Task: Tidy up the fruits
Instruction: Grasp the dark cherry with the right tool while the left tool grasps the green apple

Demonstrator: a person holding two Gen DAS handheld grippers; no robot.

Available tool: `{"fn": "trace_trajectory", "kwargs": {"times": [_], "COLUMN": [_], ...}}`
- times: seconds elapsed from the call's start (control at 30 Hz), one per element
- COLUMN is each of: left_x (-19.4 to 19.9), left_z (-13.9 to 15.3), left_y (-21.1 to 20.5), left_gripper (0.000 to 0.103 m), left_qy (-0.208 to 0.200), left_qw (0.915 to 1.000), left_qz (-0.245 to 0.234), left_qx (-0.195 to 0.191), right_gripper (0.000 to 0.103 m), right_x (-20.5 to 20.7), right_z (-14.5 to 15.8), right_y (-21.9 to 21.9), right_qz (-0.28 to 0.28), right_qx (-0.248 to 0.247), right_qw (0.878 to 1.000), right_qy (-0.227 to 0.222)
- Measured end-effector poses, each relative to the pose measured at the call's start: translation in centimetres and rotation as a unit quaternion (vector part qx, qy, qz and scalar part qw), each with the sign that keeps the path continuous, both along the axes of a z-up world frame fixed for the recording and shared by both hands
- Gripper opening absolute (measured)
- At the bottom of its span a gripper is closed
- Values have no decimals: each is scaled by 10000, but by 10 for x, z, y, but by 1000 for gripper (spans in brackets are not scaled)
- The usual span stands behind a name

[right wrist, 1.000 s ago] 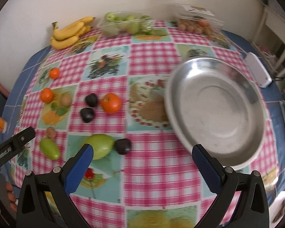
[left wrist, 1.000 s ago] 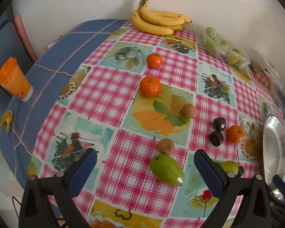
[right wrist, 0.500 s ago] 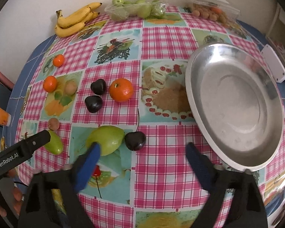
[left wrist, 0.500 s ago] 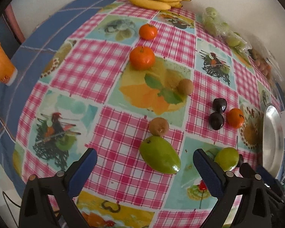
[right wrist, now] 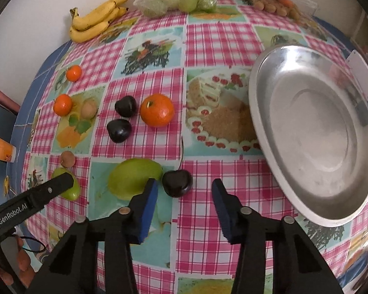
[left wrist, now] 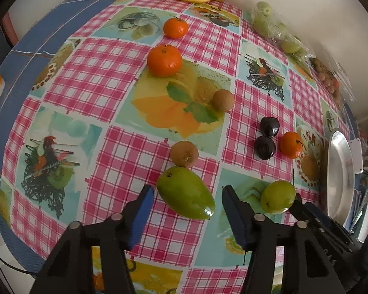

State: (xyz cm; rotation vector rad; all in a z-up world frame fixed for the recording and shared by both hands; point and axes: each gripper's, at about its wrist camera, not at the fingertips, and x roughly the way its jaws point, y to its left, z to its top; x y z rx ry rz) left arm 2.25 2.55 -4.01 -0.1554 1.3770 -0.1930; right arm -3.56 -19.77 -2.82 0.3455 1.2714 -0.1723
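We take the green mango (left wrist: pixel 185 192) first: it lies on the worktop (left wrist: pixel 98 66) just ahead of the left gripper (left wrist: pixel 186 197), between its two fingers (left wrist: pixel 144 203), its long axis running slantwise across the gap, stem end toward the brown fruit (left wrist: pixel 184 153) it nearly touches. The fingers are half spread and closing, with the mango between them but neither pad visibly on its skin yet.

The dark plum (right wrist: pixel 177 183) sits on the worktop just ahead of the right gripper (right wrist: pixel 184 194), nearer its left finger (right wrist: pixel 148 197), beside a paler green mango (right wrist: pixel 135 177). Those fingers are closing too, with the plum ahead of the gap rather than pinched. We judge each hand nearest its own fruit, with the steel plate (right wrist: pixel 262 127) empty off to the right.
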Motion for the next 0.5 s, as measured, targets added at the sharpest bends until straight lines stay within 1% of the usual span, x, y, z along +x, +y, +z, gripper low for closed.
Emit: {"fn": "trace_trajectory", "kwargs": {"times": [0.07,0.17,0.37,0.47,0.5], "left_x": [1,1,0,1,1], "left_z": [-1,-3,-6,-7,-7], "left_y": [-1,-2,-2,-3,-3], "left_gripper": [50,48,47,46,46], "left_qy": [20,49,125,144,138], "left_qw": [10000,10000,9999,9999,9999], "left_qz": [3,-2,-6,-8,-18], "left_qx": [26,7,-45,-59,-69], "right_gripper": [44,41,38,34,32], "right_x": [1,3,8,9,9], "right_z": [-3,-4,-7,-8,-9], "right_y": [2,3,5,4,4], "right_qz": [29,59,111,122,135], "right_qx": [-29,-55,-80,-71,-49], "right_qw": [10000,10000,9999,9999,9999], "right_qy": [43,40,82,72,63]}}
